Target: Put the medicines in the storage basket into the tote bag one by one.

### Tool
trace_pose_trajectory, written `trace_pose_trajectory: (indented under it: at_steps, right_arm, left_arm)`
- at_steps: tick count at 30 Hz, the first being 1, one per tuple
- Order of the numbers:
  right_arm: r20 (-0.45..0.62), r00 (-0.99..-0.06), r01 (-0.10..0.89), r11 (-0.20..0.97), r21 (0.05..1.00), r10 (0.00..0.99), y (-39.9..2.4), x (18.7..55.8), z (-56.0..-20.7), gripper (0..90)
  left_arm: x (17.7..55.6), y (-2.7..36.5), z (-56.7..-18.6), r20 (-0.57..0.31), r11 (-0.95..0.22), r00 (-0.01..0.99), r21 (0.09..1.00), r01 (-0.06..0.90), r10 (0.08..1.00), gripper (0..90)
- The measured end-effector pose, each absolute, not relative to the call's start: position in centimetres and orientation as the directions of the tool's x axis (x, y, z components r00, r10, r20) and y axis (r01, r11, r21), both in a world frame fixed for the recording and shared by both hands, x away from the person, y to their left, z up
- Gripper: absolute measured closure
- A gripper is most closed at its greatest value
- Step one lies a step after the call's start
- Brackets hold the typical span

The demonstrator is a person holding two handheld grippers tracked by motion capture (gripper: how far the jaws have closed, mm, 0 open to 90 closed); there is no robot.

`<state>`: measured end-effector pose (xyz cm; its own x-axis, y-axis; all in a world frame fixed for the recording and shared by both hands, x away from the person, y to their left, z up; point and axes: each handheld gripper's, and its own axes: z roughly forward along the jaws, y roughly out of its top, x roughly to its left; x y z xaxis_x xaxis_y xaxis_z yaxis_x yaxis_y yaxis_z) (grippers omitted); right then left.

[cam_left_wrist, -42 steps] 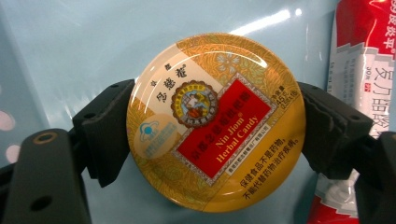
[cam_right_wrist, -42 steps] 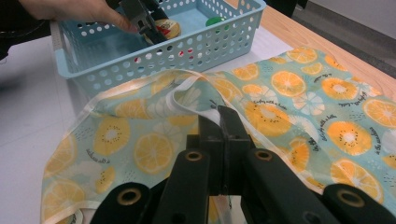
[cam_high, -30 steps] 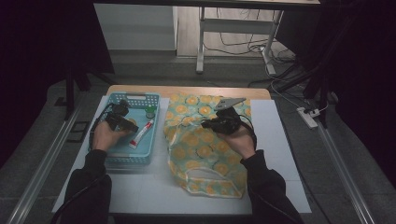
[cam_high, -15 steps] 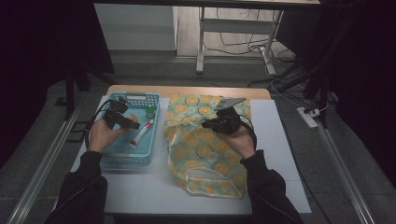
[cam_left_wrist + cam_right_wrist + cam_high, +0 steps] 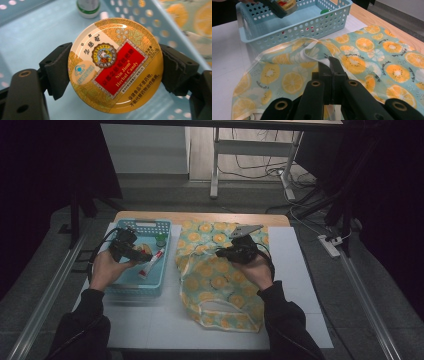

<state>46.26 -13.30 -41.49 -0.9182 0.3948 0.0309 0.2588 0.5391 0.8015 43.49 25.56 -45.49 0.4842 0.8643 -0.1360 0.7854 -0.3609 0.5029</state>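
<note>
Left gripper (image 5: pixel 113 67): jaws clamped on a round yellow-and-red herbal candy tin (image 5: pixel 115 66), held above the perforated light-blue plastic basket (image 5: pixel 150 227). Right gripper (image 5: pixel 331 65): jaws pinched tight on the white-trimmed edge of a citrus-print turquoise fabric bag (image 5: pixel 372 55), which lies flat on the white table (image 5: pixel 295 265) just beside the basket.

The green-capped bottle (image 5: pixel 88 7) is blurred and cut off at the top edge — its label unreadable
</note>
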Motion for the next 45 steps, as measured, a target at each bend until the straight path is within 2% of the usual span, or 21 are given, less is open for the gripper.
trace_pose_trajectory:
  at_steps: [32, 45]
  right_arm:
    - [0.031, -0.915, 0.262, 0.536, 0.803, 0.402, -13.4, 46.4, -41.7, 89.8]
    - [0.035, -0.912, 0.267, 0.527, 0.807, 0.408, -13.5, 46.6, -41.8, 89.8]
  left_arm:
    - [37.3, 19.5, -42.7, -0.155, -0.502, 0.692, 0.581, 0.641, 0.705, 20.3]
    - [35.9, 15.2, -41.8, -0.147, -0.559, 0.767, 0.602, 0.571, 0.625, 20.3]
